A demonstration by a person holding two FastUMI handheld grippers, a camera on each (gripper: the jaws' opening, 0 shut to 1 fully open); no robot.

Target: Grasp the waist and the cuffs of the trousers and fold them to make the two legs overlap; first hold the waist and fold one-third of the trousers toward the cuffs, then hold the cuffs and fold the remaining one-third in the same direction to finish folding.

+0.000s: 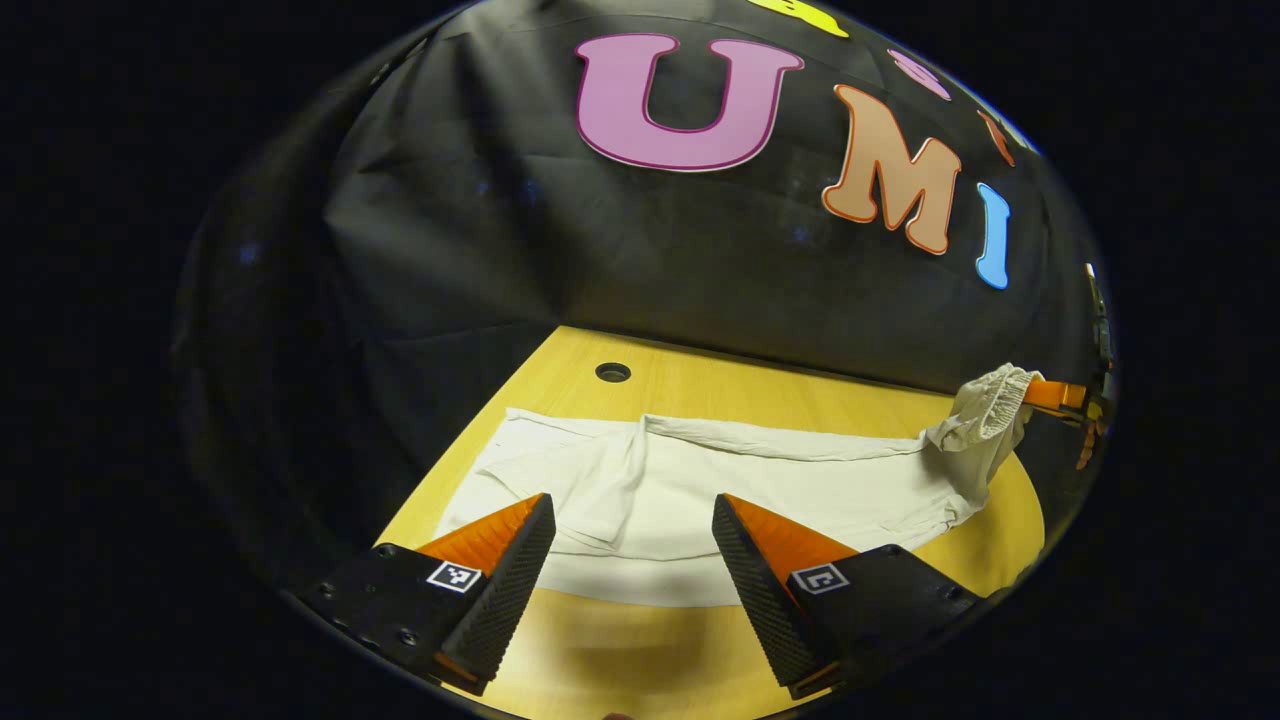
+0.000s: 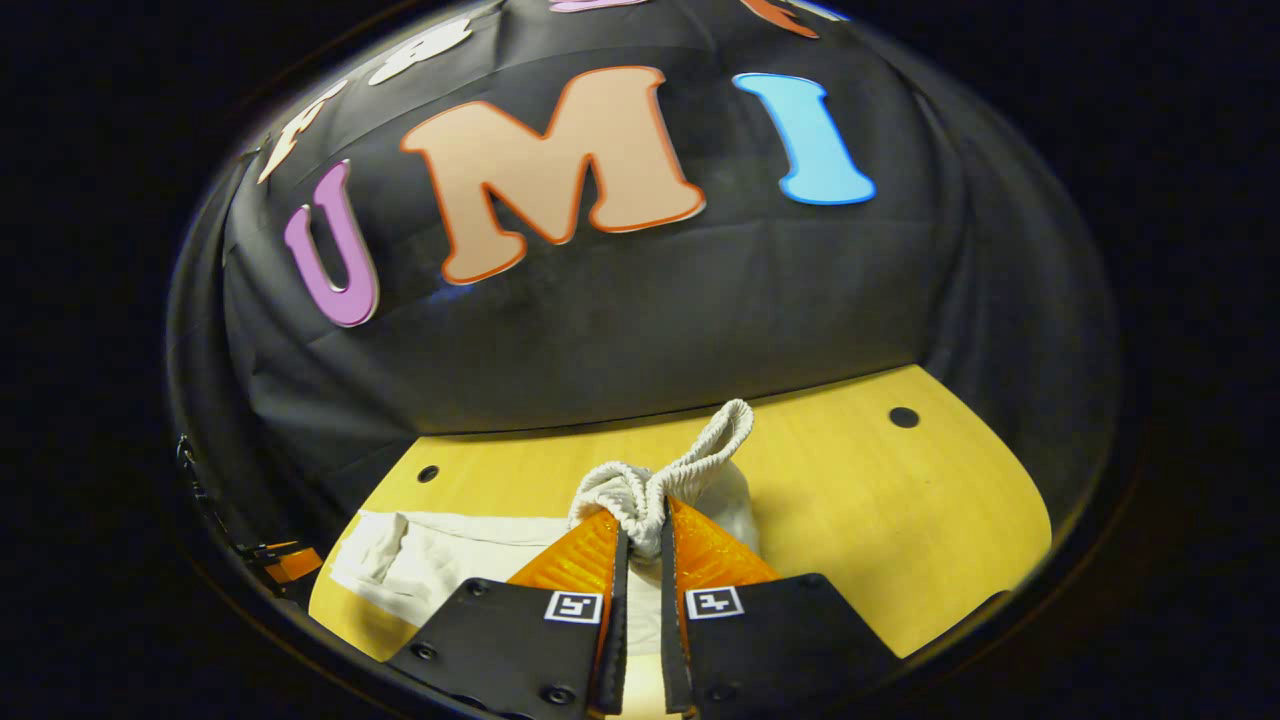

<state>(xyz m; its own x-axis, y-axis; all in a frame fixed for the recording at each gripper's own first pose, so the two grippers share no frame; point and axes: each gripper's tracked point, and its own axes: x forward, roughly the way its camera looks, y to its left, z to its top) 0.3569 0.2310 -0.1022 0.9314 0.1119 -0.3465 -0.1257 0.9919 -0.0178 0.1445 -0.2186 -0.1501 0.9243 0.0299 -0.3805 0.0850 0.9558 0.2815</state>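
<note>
Left gripper view: my left gripper (image 1: 633, 545) gapes over trousers (image 1: 700, 490) stretched sideways; right gripper (image 2: 640, 550) clamps waist (image 2: 660, 480) far right.

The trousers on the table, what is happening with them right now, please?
A person is folding white trousers on a wooden table with two hand-held grippers. The right gripper is shut on the elastic waist and holds it bunched up above the table. The left gripper is open over the other part of the trousers, near the cuffs, gripping nothing. The legs lie spread out flat, so no fold is finished.
</note>
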